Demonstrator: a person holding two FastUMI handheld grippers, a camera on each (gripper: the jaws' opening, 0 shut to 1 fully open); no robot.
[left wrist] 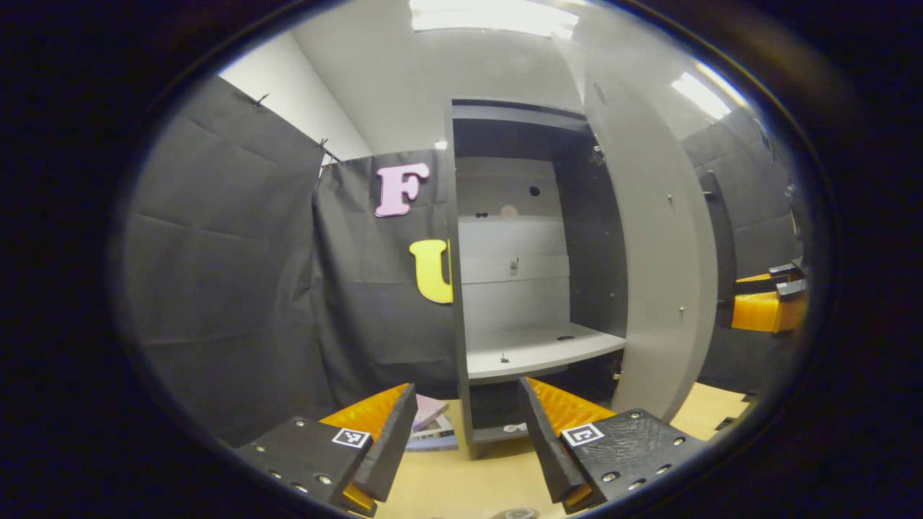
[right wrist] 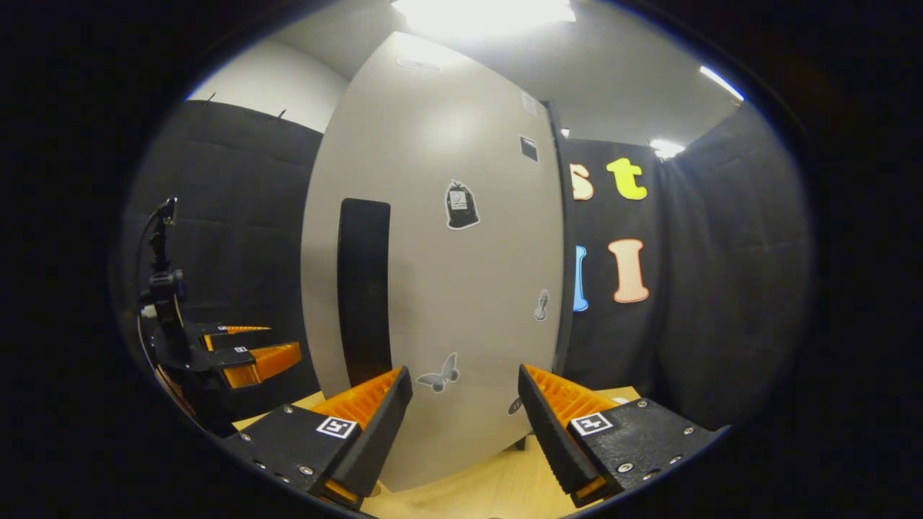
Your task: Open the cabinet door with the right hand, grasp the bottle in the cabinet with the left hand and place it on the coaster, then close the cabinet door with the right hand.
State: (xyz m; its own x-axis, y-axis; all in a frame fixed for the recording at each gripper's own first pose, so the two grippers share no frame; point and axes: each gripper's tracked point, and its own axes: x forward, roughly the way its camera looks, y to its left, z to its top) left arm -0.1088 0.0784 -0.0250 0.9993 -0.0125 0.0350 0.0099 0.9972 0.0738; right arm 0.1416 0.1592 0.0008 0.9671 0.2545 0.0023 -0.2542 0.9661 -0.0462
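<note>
With the cabinet door (right wrist: 433,288) already swung open at frame centre, you held both the left gripper (left wrist: 469,432) and right gripper (right wrist: 465,425) with jaws apart and empty; the bottle's whereabouts could not be told, so you probably needed to search the shelf (left wrist: 537,349) first.

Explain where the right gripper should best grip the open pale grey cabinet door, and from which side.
The tall black upright handle near the cabinet door's free edge, from the outer face ahead of the open right gripper; it looks narrow enough to straddle.
</note>
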